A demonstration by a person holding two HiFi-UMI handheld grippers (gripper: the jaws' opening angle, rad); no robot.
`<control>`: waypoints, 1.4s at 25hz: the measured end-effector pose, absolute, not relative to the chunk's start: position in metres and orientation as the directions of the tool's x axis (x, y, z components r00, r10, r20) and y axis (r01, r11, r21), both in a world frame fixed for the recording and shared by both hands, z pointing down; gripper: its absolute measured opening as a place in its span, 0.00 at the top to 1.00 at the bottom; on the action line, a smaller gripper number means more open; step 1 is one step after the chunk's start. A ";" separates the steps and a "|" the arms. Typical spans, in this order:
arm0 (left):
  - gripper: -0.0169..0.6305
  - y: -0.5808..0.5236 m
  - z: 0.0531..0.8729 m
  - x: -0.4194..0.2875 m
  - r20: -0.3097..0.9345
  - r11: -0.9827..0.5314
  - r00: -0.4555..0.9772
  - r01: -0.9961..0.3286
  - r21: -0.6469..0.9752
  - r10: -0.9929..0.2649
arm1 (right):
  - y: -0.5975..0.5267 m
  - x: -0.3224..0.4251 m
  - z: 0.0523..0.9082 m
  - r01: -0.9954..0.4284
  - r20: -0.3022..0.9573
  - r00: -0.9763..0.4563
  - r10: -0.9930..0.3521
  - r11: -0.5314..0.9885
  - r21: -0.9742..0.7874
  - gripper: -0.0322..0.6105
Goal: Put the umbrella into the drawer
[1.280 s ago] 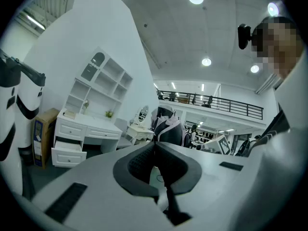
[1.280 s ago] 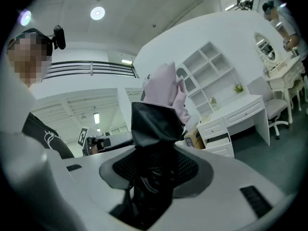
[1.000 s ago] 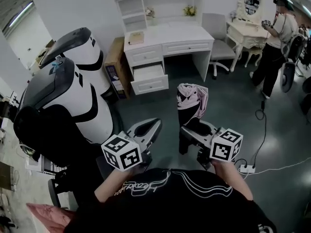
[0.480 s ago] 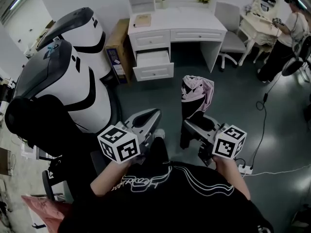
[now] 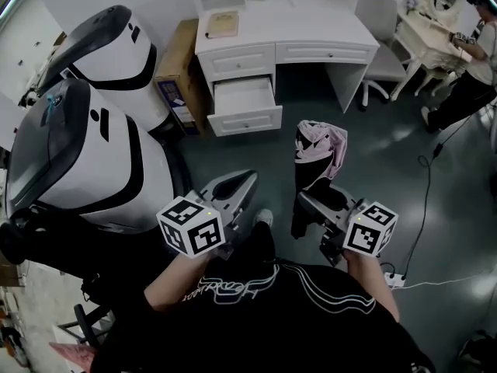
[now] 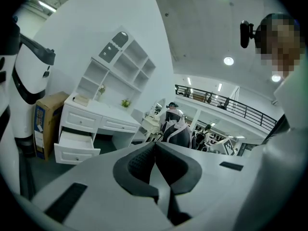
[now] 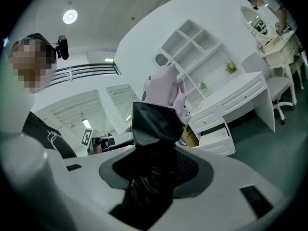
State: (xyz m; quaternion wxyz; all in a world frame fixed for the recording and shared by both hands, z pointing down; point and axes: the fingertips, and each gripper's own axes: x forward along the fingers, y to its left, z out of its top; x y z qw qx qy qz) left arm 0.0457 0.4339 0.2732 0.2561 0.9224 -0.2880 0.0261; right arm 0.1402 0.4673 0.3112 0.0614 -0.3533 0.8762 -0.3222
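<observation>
A folded umbrella [image 5: 318, 150], black with pink cloth, stands upright in my right gripper [image 5: 314, 204], whose jaws are shut on its black lower part. The right gripper view shows the umbrella [image 7: 156, 124] filling the gap between the pads of the right gripper [image 7: 156, 170]. My left gripper [image 5: 237, 189] is beside it to the left, shut with nothing in it; its pads meet at the tips in the left gripper view [image 6: 155, 150]. Ahead, the white desk [image 5: 311, 29] has one drawer [image 5: 245, 99] pulled out, also seen as the drawer [image 6: 74, 148] and the drawer [image 7: 214, 134].
Two big white-and-black machines [image 5: 85, 154] crowd the left side. A cardboard box [image 5: 175, 76] stands left of the desk and a grey chair [image 5: 380, 37] to its right. A person [image 5: 474, 61] stands by a vanity table [image 5: 435, 29]. A cable and power strip [image 5: 392, 278] lie on the dark floor.
Both grippers and the head have moved forward toward the desk; the open drawer looks nearer and more centred. The umbrella stays in the right gripper.
</observation>
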 end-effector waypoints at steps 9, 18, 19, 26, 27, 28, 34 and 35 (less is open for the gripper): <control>0.94 0.204 0.289 0.040 0.233 -0.653 0.824 -0.555 0.515 -0.516 | 0.252 0.134 0.326 -0.574 0.167 -0.754 -0.636 0.513 -0.638 0.63; 0.94 0.084 0.328 0.017 0.254 -0.587 0.812 -0.563 0.582 -0.526 | 0.133 0.121 0.352 -0.596 0.273 -0.774 -0.572 0.509 -0.621 0.63; 0.94 0.077 0.331 0.015 0.255 -0.585 0.811 -0.563 0.583 -0.527 | 0.125 0.118 0.353 -0.593 0.274 -0.777 -0.566 0.515 -0.618 0.64; 0.94 0.048 0.349 -0.001 0.280 -0.533 0.782 -0.596 0.600 -0.557 | 0.087 0.101 0.371 -0.564 0.293 -0.810 -0.508 0.539 -0.625 0.64; 0.94 0.044 0.351 -0.005 0.285 -0.520 0.772 -0.605 0.604 -0.568 | 0.082 0.099 0.373 -0.555 0.294 -0.818 -0.495 0.541 -0.632 0.64; 0.94 0.039 0.354 -0.008 0.291 -0.505 0.763 -0.613 0.607 -0.577 | 0.076 0.097 0.375 -0.547 0.297 -0.824 -0.482 0.546 -0.634 0.64; 0.94 0.000 0.374 -0.019 0.328 -0.441 0.721 -0.653 0.616 -0.610 | 0.027 0.086 0.398 -0.523 0.319 -0.848 -0.423 0.570 -0.634 0.64; 0.94 -0.008 0.378 -0.020 0.338 -0.428 0.713 -0.661 0.616 -0.614 | 0.018 0.085 0.404 -0.522 0.330 -0.850 -0.411 0.574 -0.631 0.64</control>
